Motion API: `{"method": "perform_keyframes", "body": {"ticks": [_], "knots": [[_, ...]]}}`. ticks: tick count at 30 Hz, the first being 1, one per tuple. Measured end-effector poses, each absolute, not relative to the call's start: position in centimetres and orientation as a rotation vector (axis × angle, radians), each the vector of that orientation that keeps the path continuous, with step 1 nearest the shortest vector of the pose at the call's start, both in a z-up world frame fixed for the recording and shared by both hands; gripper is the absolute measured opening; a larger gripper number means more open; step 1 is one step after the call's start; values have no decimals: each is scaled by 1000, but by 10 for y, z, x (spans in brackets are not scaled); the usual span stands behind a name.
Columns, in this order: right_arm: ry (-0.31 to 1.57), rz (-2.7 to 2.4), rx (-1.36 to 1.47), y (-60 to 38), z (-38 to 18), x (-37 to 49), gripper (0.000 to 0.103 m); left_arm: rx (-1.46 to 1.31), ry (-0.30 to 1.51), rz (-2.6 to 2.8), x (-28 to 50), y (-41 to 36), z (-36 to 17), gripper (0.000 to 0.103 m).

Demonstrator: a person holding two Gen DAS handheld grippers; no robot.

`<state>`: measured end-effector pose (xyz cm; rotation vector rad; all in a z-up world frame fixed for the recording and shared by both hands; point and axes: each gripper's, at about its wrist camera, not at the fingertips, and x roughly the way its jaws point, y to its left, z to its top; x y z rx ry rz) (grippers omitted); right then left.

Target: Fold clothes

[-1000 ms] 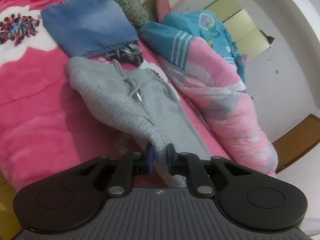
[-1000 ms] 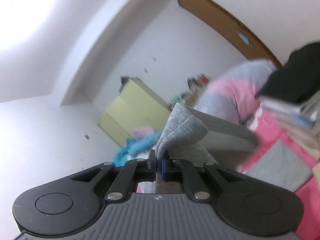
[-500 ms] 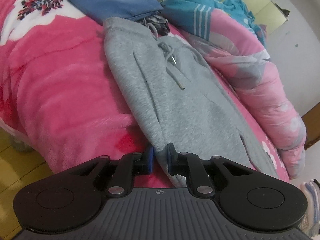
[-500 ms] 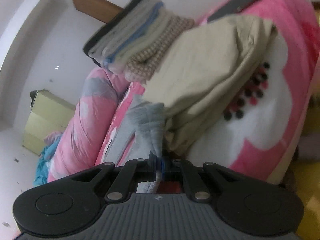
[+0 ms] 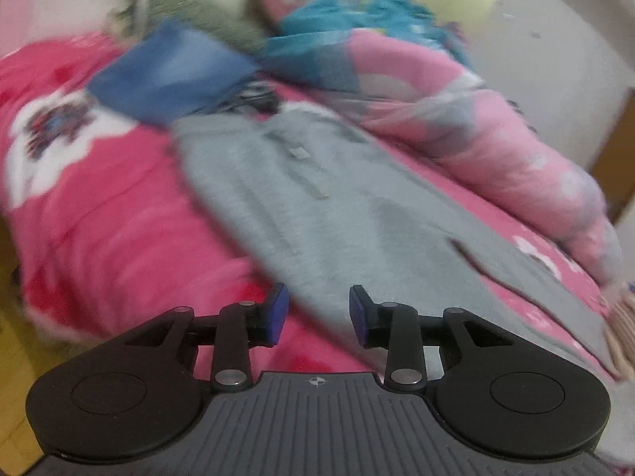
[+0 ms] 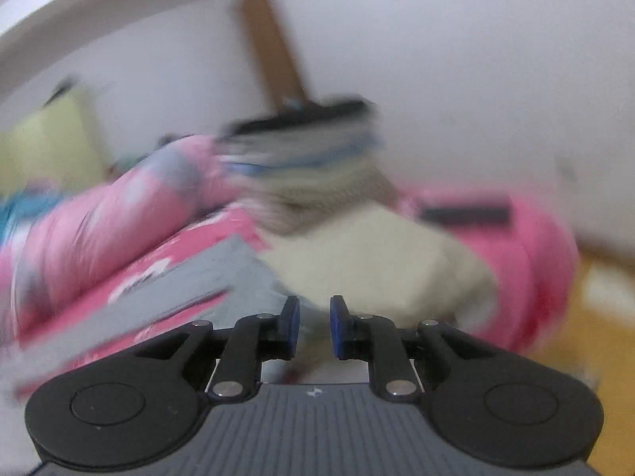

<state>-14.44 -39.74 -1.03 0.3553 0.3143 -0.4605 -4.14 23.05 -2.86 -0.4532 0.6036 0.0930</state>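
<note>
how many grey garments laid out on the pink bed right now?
1. The grey fleece sweatpants lie flat on the pink blanket, between the folded blue cloth and the pink quilt roll. Others may sit hidden in the blurred stack.

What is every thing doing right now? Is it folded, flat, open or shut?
Grey pants: spread flat on the bed, not yet folded.
Blue cloth: folded, beyond the pants.
Pink quilt: bunched along the far side of the bed.
Clothes pile: folded and stacked.
Beige cloth: lying under the pile.
Left gripper: jaws opening, pants edge between them, not pinched.
Right gripper: jaws opening, pinching nothing.
</note>
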Motion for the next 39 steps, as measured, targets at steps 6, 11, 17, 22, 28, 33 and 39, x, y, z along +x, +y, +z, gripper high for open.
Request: {"method": "perform_keyframes", "body": {"ticks": [6, 11, 17, 22, 28, 33, 39], "knots": [[444, 108, 107, -265, -2, -9, 16, -344, 691, -182, 33, 158, -29, 34], [654, 457, -59, -150, -28, 89, 15, -192, 660, -100, 85, 130, -55, 34], [783, 238, -187, -136, -70, 157, 10, -249, 661, 48, 106, 169, -83, 34], [799, 349, -124, -128, -35, 146, 10, -343, 583, 45, 93, 198, -81, 34], [889, 425, -177, -78, -79, 192, 8, -386, 559, 9, 58, 213, -81, 35], [824, 465, -158, -53, -36, 195, 11, -354, 533, -11, 44, 219, -87, 35], [939, 637, -205, 33, -73, 224, 8, -357, 510, -39, 39, 226, -93, 35]]}}
